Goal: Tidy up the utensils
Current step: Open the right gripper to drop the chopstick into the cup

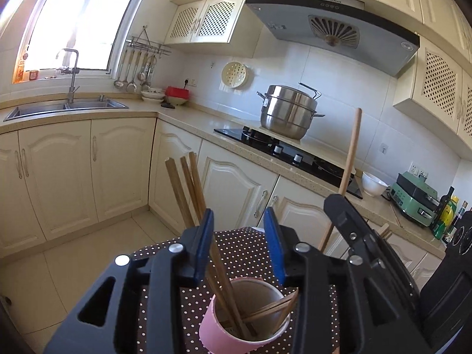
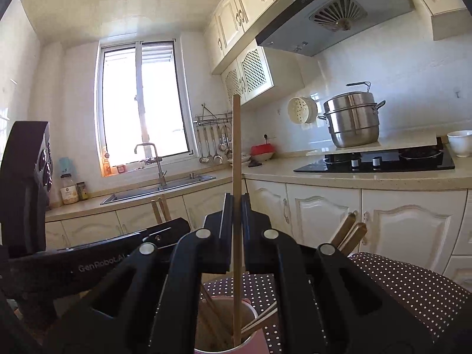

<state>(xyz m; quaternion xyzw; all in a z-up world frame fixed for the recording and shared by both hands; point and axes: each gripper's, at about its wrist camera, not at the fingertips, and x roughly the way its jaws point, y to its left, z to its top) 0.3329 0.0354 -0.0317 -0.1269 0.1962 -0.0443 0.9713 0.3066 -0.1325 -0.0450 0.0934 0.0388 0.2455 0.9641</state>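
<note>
A pink cup (image 1: 218, 324) stands on a brown polka-dot cloth (image 1: 244, 247) and holds several wooden chopsticks (image 1: 188, 188). My left gripper (image 1: 240, 247) is open above the cup, blue pads apart, empty. My right gripper (image 2: 236, 203) is shut on a long wooden utensil handle (image 2: 236, 147), held upright with its lower end inside the cup (image 2: 259, 342). The same handle (image 1: 351, 159) and the right gripper's body show at the right of the left wrist view.
A counter (image 1: 188, 118) runs along the wall with a sink (image 1: 59, 107), a black hob (image 1: 265, 144), a steel pot (image 1: 287, 112), a white bowl (image 1: 373, 183) and bottles (image 1: 448, 212). Cabinets stand below; the tiled floor (image 1: 73, 265) lies at left.
</note>
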